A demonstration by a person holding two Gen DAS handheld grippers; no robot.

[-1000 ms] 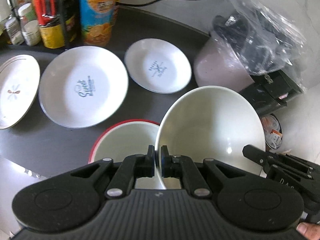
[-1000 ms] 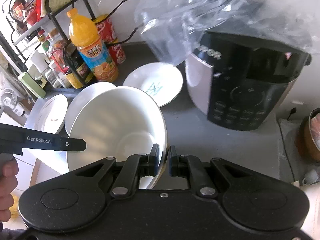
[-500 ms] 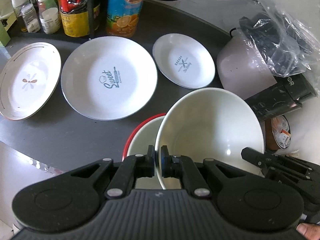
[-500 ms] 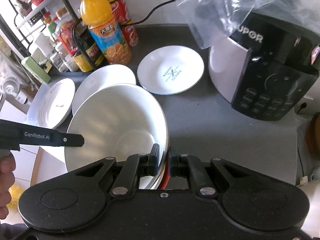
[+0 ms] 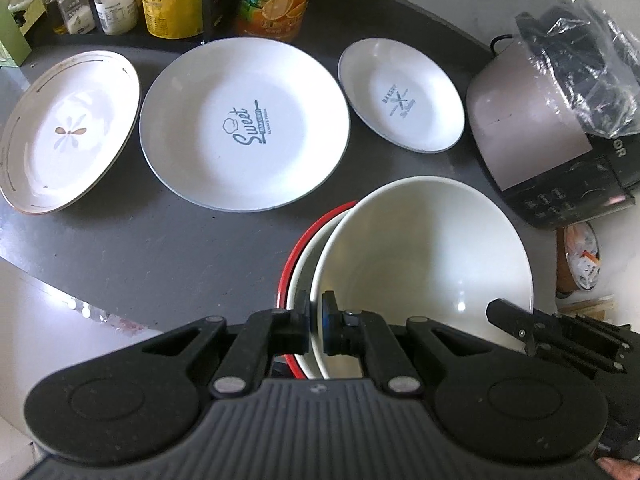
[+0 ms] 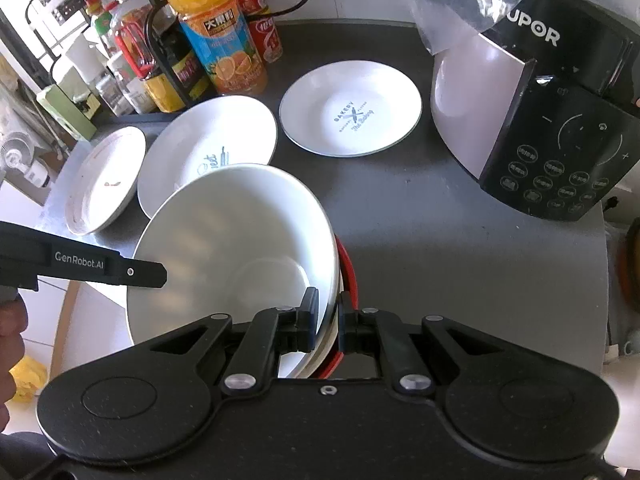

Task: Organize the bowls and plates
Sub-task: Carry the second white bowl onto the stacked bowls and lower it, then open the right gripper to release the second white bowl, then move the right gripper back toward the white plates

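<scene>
The white bowl (image 5: pixel 424 264) sits tilted inside the red-rimmed bowl (image 5: pixel 294 256), near the front edge of the dark table (image 5: pixel 168 248), and it is gripped from both sides at once. The left tool (image 5: pixel 317 322) is pressed together on the bowl's near rim, one pad inside and one outside, while the right tool (image 6: pixel 329 318) pinches the opposite rim the same way (from its own camera the red edge of the lower bowl shows just behind its outer pad). Behind the two bowls, three plates lie flat in a row, close together: a large plate (image 5: pixel 244 124) printed "Sweet" in the middle, a smaller plate (image 5: pixel 400 96) with a bakery mark to its right, and a gold-trimmed plate (image 5: pixel 68 132) with a flower motif to its left, reaching towards the table's edge. Further back stand an orange juice bottle (image 6: pixel 218 32) and a crowd of jars and sauce bottles. At the right end of the table sits a rice cooker (image 6: pixel 532 120), its top draped in a clear plastic bag (image 5: pixel 588 60).
</scene>
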